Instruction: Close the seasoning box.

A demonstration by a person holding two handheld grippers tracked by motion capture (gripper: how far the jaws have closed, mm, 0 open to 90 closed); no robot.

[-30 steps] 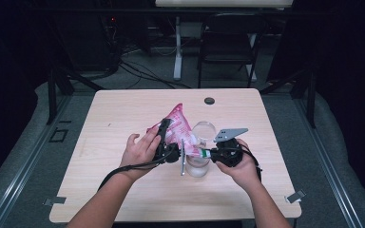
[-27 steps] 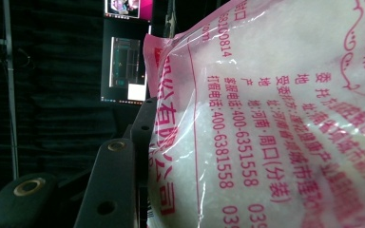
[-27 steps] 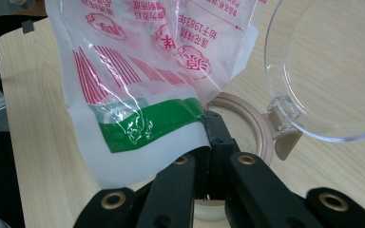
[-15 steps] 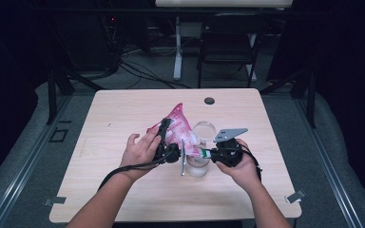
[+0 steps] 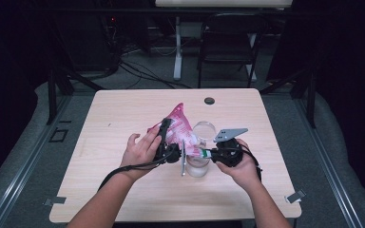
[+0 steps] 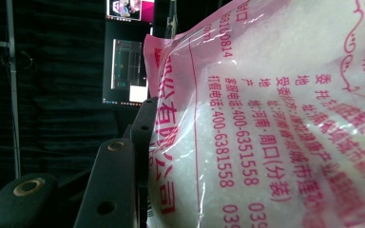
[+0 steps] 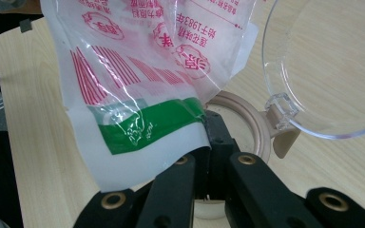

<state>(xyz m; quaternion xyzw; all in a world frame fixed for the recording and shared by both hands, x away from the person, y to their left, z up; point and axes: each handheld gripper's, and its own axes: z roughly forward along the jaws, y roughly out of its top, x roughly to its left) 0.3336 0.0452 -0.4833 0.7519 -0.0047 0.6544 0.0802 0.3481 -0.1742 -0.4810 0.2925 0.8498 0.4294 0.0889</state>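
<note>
A pink and clear bag [image 5: 179, 124] of white crystals hangs tilted above an open clear jar [image 5: 197, 165] at the table's middle. My left gripper [image 5: 165, 129] is shut on the bag's body; in the left gripper view its black finger [image 6: 110, 185] presses the printed film [image 6: 275, 123]. My right gripper [image 5: 204, 153] is shut on the bag's lower corner. In the right gripper view its jaws meet [image 7: 209, 142] on the green and white edge of the bag [image 7: 138, 71], just above the jar's beige rim [image 7: 241, 111]. The jar's clear hinged lid [image 7: 328, 61] stands open beside it.
The light wooden table [image 5: 123, 114] has a small black round disc [image 5: 209, 100] near its far edge. A folding chair [image 5: 228, 42] and cables stand on the floor beyond the table. Both forearms come in from the near edge.
</note>
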